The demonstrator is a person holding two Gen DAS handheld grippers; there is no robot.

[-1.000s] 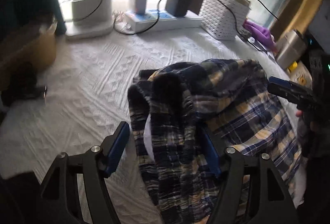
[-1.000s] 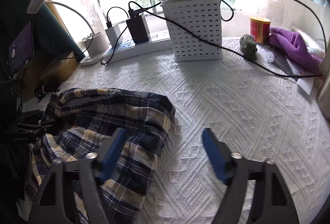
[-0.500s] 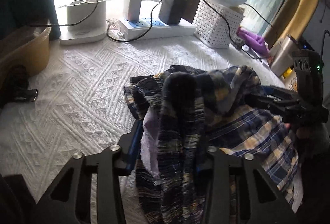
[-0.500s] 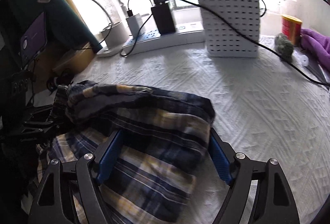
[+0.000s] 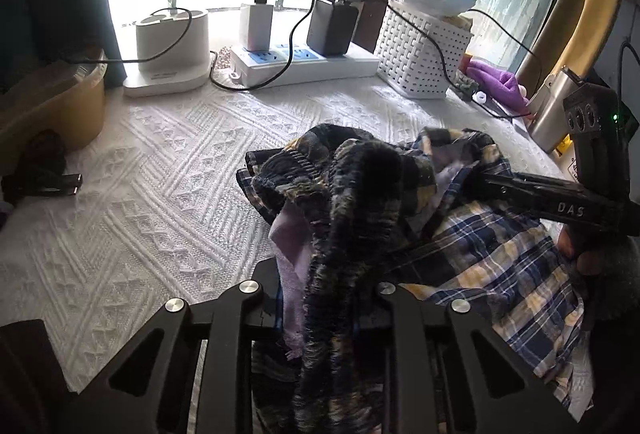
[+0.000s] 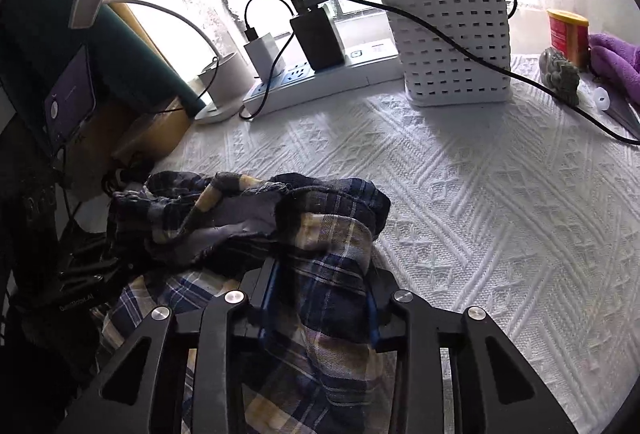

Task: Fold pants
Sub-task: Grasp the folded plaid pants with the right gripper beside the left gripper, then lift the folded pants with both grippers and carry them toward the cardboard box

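Left wrist view: plaid pants (image 5: 472, 254) heaped on the white textured bedspread (image 5: 140, 194). Left gripper (image 5: 328, 298) angled down, jaws just closing and now pinching the gathered elastic waistband, probably to lift and spread it (pads hidden by cloth).

Right wrist view: right gripper (image 6: 320, 298), pitched down likewise, has just clamped a plaid fold.

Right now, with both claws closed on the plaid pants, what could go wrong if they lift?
1. The left claw pinches a thick bunch of the plaid pants, so layers may stay tangled.
2. The right claw grips an edge fold; it might slip.
3. A wide swing could snag the black cable by the white basket.
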